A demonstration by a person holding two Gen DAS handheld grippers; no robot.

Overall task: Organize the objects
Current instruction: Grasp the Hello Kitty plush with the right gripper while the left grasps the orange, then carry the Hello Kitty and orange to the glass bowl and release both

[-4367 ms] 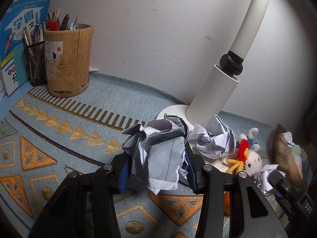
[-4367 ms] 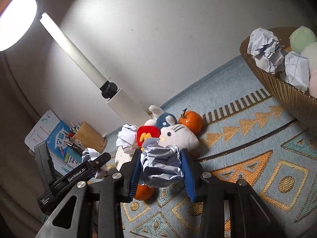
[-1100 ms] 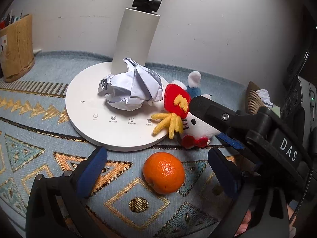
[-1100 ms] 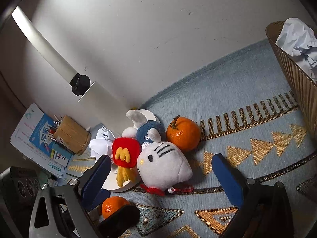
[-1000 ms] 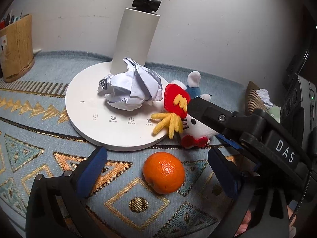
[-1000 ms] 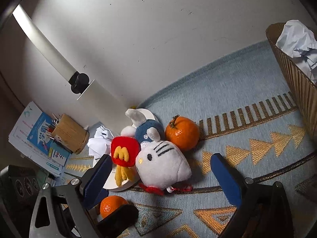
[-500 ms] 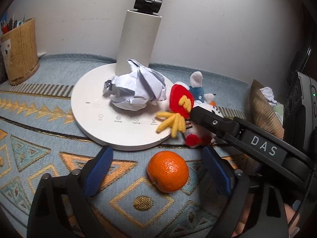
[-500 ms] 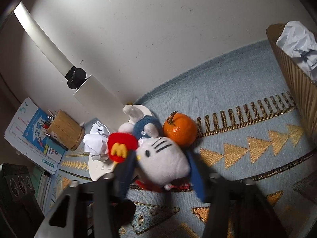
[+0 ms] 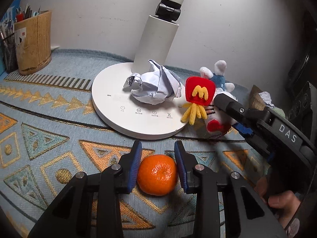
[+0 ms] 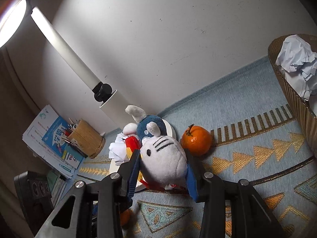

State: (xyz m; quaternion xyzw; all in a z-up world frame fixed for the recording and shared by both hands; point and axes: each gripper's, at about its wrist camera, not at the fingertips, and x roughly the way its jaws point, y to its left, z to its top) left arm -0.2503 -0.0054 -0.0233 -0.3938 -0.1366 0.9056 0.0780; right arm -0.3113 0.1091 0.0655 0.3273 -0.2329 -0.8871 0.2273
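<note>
Our left gripper [image 9: 157, 159] pinches the near orange [image 9: 157, 177] on open rug; right gripper [image 10: 163, 164] clamps the white plush [image 10: 164, 160], crowded against the lamp base [image 9: 111, 99]

Both grippers, spread wide a second ago, have closed: the left gripper [image 9: 158, 165] now clamps an orange [image 9: 157, 175] on the patterned mat, the right gripper [image 10: 162, 175] a white plush toy [image 10: 163, 165] (earlier, each held crumpled paper).

Black plastic left gripper [image 9: 158, 165], blue ribbed pads, silver screws, right gripper [image 10: 162, 173] marked DAS
</note>
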